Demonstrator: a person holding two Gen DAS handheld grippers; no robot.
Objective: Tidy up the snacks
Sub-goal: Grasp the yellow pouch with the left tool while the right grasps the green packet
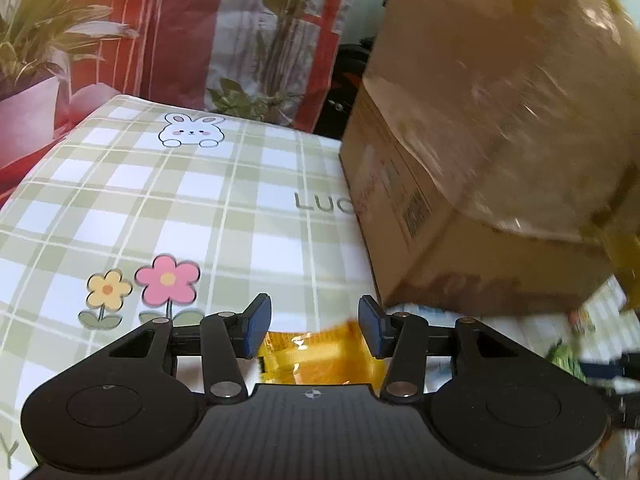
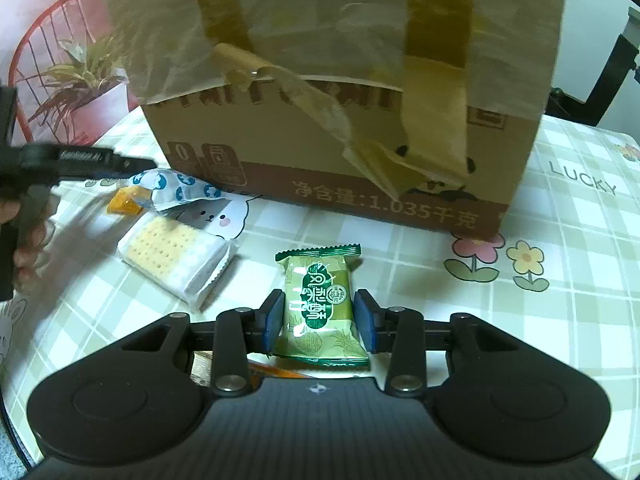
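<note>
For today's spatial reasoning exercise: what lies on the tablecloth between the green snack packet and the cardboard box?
Nothing: in the right wrist view, only bare checked tablecloth separates the green snack packet from the cardboard box.

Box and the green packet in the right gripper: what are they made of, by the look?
Box: brown corrugated cardboard by its look, matte, with printed text, a folded flap and peeling yellowish tape. Green snack packet: probably thin plastic film, glossy, with glare and a serrated sealed top edge; it sits between the right gripper pads.
</note>
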